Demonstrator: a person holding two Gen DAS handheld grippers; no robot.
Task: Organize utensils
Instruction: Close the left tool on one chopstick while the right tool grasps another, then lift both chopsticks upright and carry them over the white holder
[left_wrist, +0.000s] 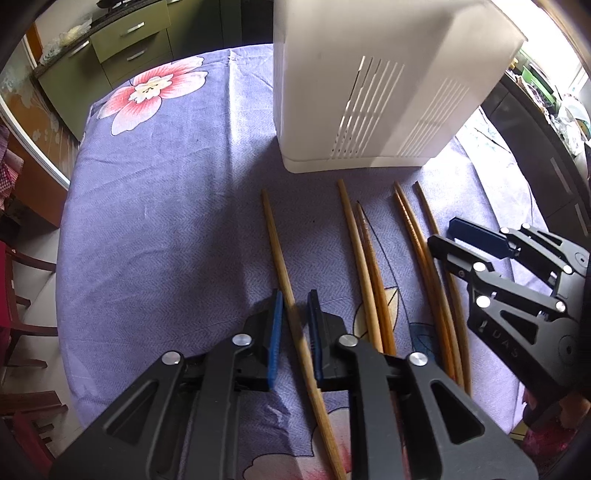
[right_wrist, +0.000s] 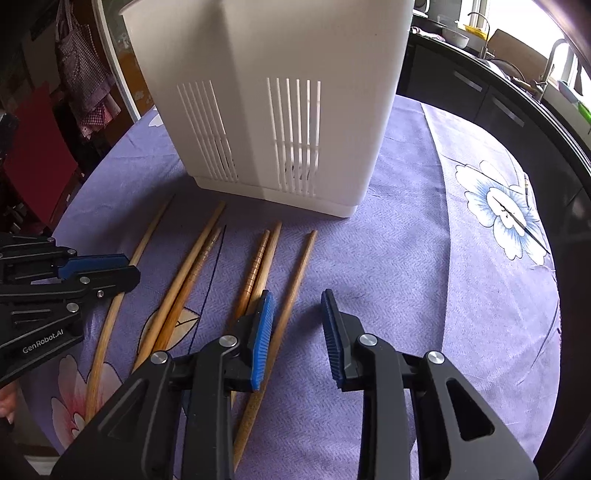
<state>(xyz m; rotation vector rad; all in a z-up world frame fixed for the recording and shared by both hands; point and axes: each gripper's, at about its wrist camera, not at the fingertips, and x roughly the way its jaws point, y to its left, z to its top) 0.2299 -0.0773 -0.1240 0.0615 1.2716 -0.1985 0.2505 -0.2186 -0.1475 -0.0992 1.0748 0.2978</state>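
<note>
Left hand-held gripper (left_wrist: 295, 332) sits open, straddling the leftmost chopstick (left_wrist: 284, 273) without pinching it. Right hand-held gripper (right_wrist: 297, 339) is open too, beside the rightmost chopstick (right_wrist: 295, 280). Both chopsticks lie on the worktop (left_wrist: 166, 221) before the white utensil holder (left_wrist: 369, 92).

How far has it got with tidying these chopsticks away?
Nothing looks done yet: all six chopsticks lie on the purple tablecloth in front of the white holder. The left gripper is open around the leftmost chopstick; the right gripper is open beside the rightmost chopstick. All remain to be moved.
</note>
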